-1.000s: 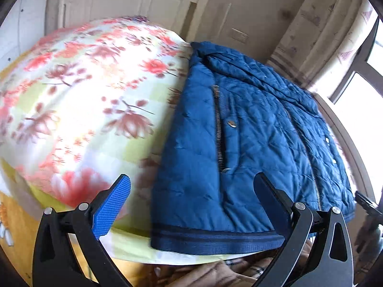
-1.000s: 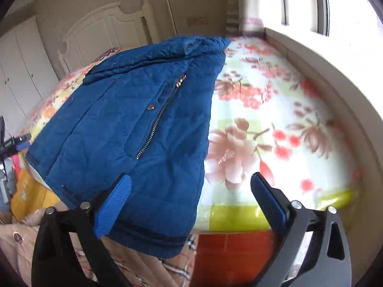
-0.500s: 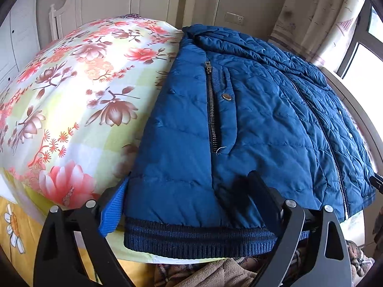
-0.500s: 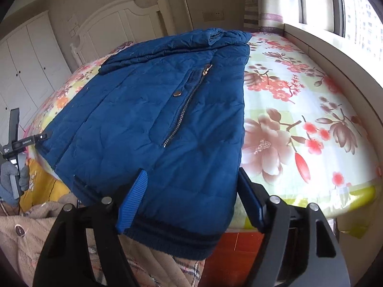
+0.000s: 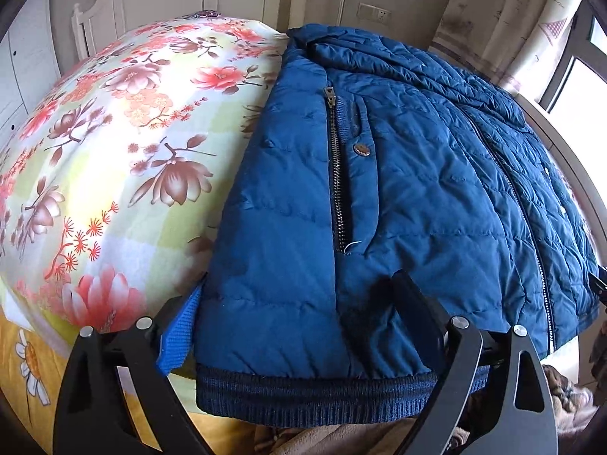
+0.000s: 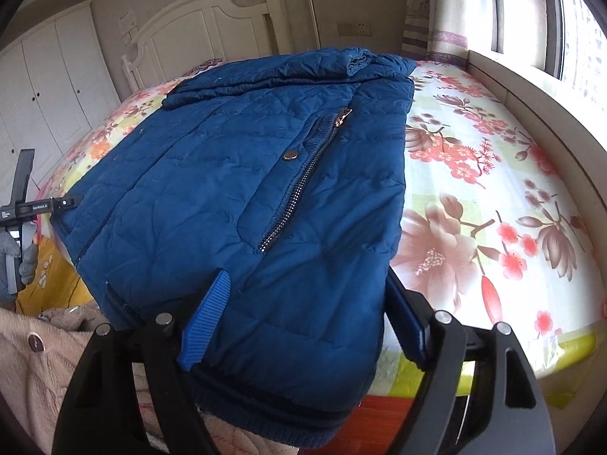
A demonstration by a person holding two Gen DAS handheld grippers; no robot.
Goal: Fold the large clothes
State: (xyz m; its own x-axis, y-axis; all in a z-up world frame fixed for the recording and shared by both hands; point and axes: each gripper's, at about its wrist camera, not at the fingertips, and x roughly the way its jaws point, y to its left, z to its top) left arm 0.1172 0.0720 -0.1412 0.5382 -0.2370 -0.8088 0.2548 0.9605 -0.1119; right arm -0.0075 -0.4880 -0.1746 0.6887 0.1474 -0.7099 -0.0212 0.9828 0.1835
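A blue quilted jacket (image 5: 417, 189) lies flat on the flowered bed sheet (image 5: 114, 151), its ribbed hem hanging over the near edge. My left gripper (image 5: 297, 288) straddles the hem's left corner: the blue pad sits at the jacket's side edge and the other finger rests on top of the fabric, jaws wide. In the right wrist view the jacket (image 6: 227, 189) fills the middle. My right gripper (image 6: 307, 278) straddles the hem's right corner, and its jaws are opening with the fabric between them. The left gripper's body (image 6: 22, 204) shows at the far left in a gloved hand (image 6: 19, 261).
A white headboard (image 6: 212, 19) and wardrobe doors (image 6: 49, 87) stand behind the bed. A window ledge (image 6: 531, 87) runs along the bed's right side, with a curtain (image 5: 512, 19) above. A beige garment (image 6: 38, 360) lies below the near edge.
Both grippers have come forward and down onto the jacket's hem; its corners now lie between the jaws, which stood short of it before. The right jaws narrowed, then widened slightly.
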